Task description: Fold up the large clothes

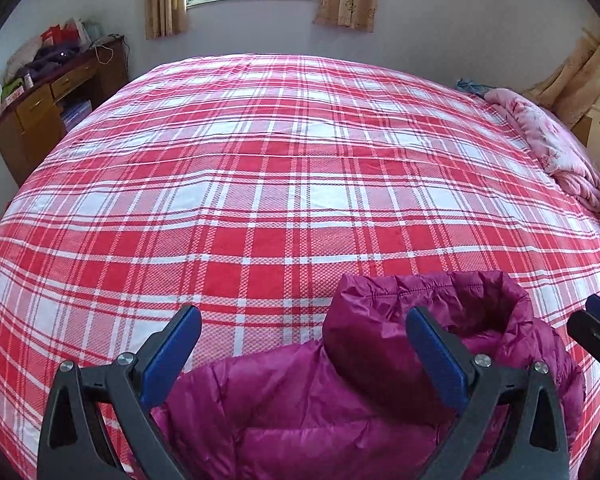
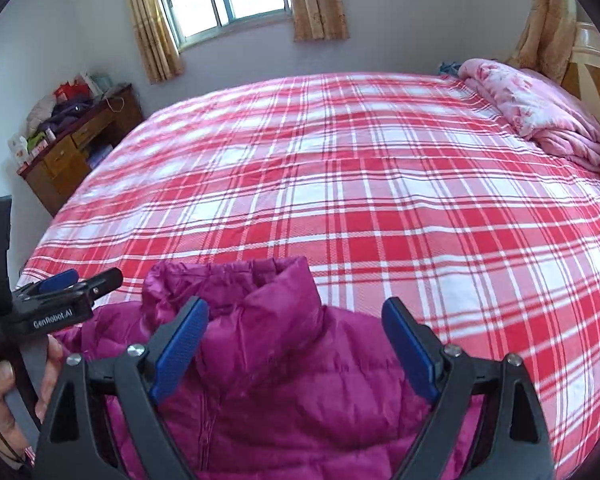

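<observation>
Jacket point(image 2: 284, 364), magenta and puffy, lies at the near edge of the bed point(image 2: 380, 208), collar toward the far side; the left gripper point(image 1: 304, 344) and right gripper point(image 2: 296, 338) hang above it, jaws spread, nothing pinched. Judgement: for a clean next fold, lower each gripper to a matching edge, pinch one layer of the slippery shell and lift both sides evenly. Hem and sleeves are cut off below both views; beyond, the pink quilt point(image 2: 540, 116) and desk point(image 2: 72, 152) clutter are blurred.
</observation>
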`<state>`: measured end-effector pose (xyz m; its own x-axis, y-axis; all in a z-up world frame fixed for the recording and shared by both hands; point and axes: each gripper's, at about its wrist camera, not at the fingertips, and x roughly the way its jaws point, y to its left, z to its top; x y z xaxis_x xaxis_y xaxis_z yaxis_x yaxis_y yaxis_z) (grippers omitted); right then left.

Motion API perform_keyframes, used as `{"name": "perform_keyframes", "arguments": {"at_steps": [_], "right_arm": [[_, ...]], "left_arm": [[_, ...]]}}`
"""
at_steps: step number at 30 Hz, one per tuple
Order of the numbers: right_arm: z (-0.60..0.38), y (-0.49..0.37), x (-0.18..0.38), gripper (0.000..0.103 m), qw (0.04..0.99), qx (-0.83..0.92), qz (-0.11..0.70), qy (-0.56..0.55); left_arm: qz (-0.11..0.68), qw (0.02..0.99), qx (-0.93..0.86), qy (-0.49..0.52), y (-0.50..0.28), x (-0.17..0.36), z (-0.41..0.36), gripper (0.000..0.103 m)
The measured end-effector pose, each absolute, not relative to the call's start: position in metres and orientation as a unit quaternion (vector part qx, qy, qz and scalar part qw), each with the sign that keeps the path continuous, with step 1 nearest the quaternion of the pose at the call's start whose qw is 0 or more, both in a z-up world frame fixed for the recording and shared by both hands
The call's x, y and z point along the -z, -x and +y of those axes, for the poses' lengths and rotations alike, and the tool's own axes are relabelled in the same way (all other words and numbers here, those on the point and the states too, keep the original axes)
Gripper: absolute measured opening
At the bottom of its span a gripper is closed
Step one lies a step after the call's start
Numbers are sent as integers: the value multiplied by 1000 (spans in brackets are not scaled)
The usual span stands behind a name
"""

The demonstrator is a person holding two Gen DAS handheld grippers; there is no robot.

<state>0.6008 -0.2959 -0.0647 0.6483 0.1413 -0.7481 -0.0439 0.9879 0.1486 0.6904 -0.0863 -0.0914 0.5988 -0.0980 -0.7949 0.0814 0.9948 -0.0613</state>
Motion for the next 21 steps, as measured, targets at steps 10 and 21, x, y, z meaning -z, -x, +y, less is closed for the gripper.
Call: {"name": "perform_keyframes", "arguments": {"at_steps": [10, 21], "right_arm": [[-275, -638, 104, 41, 866, -61, 496, 29], [-304, -578, 96, 12, 884, -49, 463, 43]], "left_arm": [[460, 885, 41, -54, -697, 122, -103, 102], [452, 884, 109, -40, -631, 116, -84, 78]]}}
